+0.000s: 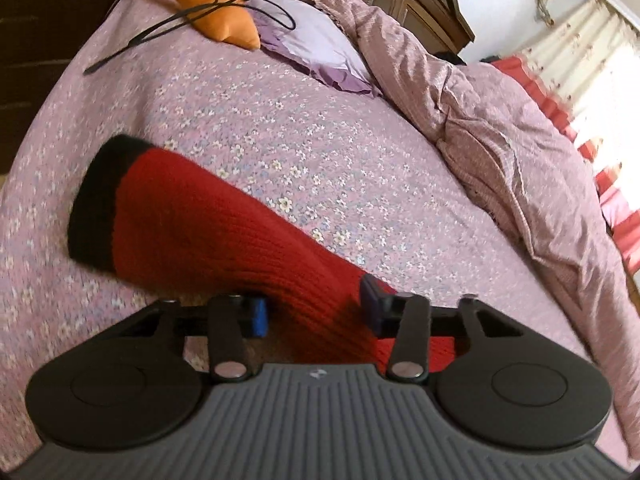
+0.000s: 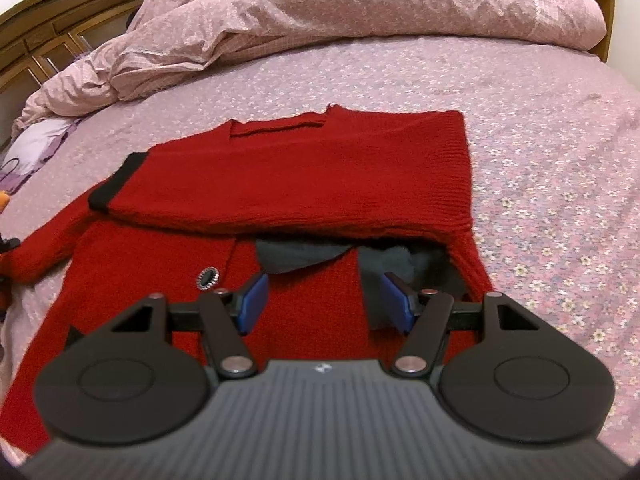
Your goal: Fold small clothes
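A small red knit cardigan (image 2: 280,176) with black cuffs and a dark collar lies on the flowered bedsheet (image 2: 540,160). One sleeve is folded across its body, black cuff (image 2: 116,184) at the left. My right gripper (image 2: 324,300) is open, jaws wide, above the cardigan's collar end. In the left wrist view the other red sleeve (image 1: 224,232) with its black cuff (image 1: 96,204) stretches away to the left. My left gripper (image 1: 316,308) is open, blue pads either side of the sleeve, not pressing it.
A crumpled pink duvet (image 2: 320,20) lies along the far side of the bed. An orange pillow (image 1: 216,12), a lilac pillow (image 1: 312,44) and a black cord (image 1: 168,28) sit near the wooden headboard (image 2: 52,28). Curtains (image 1: 580,60) hang beyond the bed.
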